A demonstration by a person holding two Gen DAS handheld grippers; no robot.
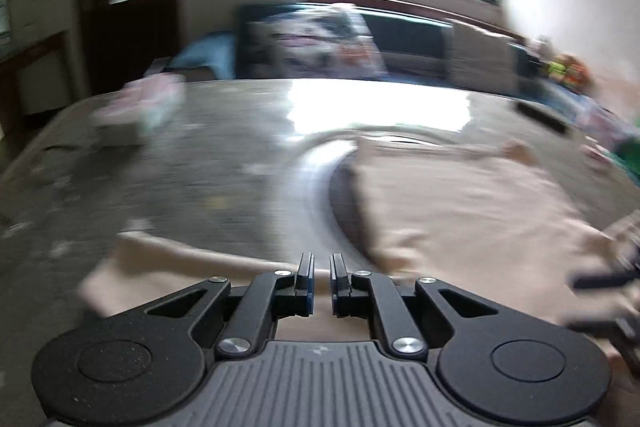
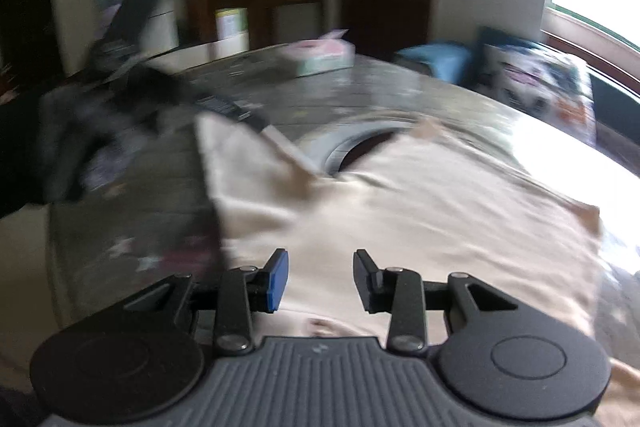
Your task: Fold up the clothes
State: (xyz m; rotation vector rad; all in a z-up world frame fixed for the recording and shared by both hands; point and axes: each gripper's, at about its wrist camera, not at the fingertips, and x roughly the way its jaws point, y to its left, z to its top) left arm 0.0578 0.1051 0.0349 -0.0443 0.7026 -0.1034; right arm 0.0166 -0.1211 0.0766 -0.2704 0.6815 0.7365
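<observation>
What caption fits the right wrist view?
Right gripper, jaws apart, above a beige garment spread on the table.

Both wrist cameras face down over the table [image 1: 180, 155].

Beige garment [image 2: 420, 211] under parted jaws.

Beige garment [image 2: 420, 227] spread flat, rumpled
</observation>
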